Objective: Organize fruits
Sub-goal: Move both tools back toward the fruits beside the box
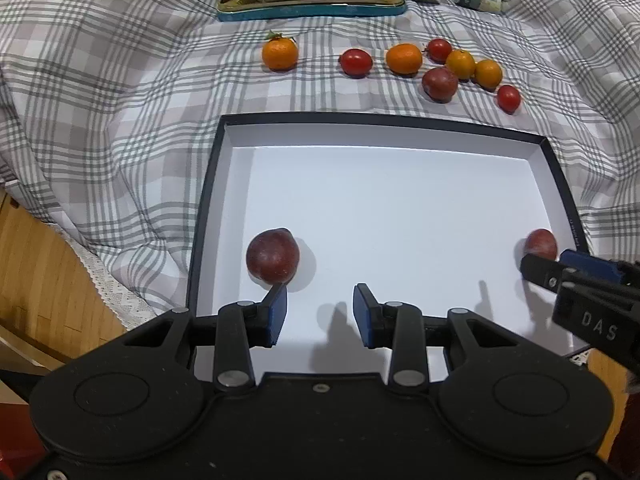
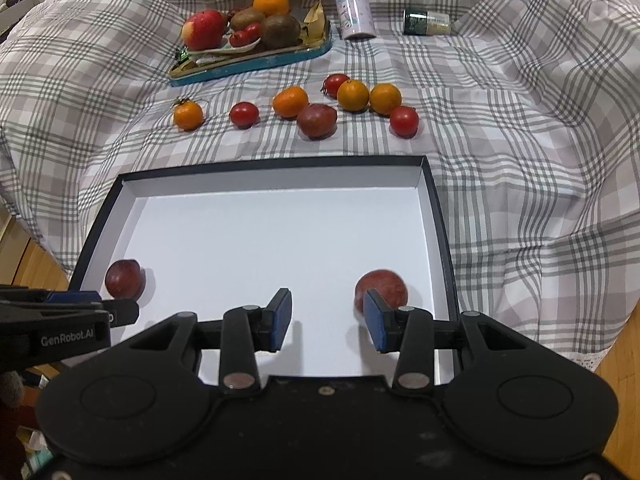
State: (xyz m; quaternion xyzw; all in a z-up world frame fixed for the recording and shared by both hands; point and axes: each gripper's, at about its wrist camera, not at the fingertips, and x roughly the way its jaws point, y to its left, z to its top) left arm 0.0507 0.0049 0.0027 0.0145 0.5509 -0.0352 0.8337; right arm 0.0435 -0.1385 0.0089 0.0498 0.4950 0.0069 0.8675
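Note:
A black-rimmed box with a white floor (image 1: 400, 216) (image 2: 256, 248) lies on the checked bedspread. Two dark red plums lie in it: one at the near left (image 1: 273, 255) (image 2: 124, 279), one at the near right (image 1: 541, 243) (image 2: 382, 287). My left gripper (image 1: 320, 314) is open and empty, just right of the left plum. My right gripper (image 2: 327, 320) is open and empty, just left of the right plum; it also shows in the left wrist view (image 1: 560, 268). Beyond the box lie several mandarins (image 2: 291, 101), cherry tomatoes (image 2: 244, 114) and a third plum (image 2: 317, 120).
A teal tray (image 2: 256, 60) with an apple, kiwis and other fruit stands at the back. A pale bottle (image 2: 353, 0) and a small dark jar (image 2: 426, 22) are beside it. Wooden floor shows beyond the bed's near edge (image 1: 48, 280).

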